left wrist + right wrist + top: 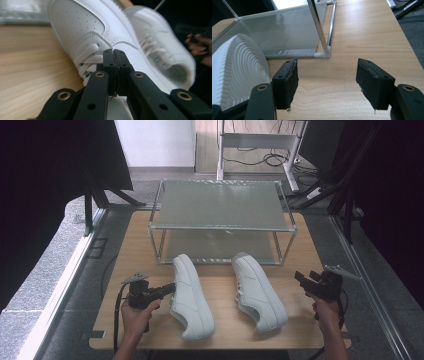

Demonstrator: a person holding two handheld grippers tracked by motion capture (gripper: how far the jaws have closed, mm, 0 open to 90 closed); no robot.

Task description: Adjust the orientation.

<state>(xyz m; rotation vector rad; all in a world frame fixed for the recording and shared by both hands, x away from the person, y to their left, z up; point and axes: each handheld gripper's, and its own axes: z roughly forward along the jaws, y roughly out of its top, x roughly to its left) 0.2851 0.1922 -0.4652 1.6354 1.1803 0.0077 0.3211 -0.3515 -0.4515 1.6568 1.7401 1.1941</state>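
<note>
Two white sneakers lie on the wooden table (145,245), toes toward the rack. The left sneaker (192,297) (82,27) has my left gripper (169,289) (115,53) at its side by the laces, jaws pressed shut, with nothing visible between them. The right sneaker (257,290) (162,45) lies a little apart from my right gripper (306,277) (327,75), which is held open and empty just right of it. The right gripper view shows that sneaker's ribbed sole (237,67) beside the left jaw.
A two-tier metal rack (222,227) (322,32) with grey shelves stands at the back of the table, its lower shelf just beyond the sneakers' toes. Bare wood (367,37) lies right of the rack. Floor and cables surround the table.
</note>
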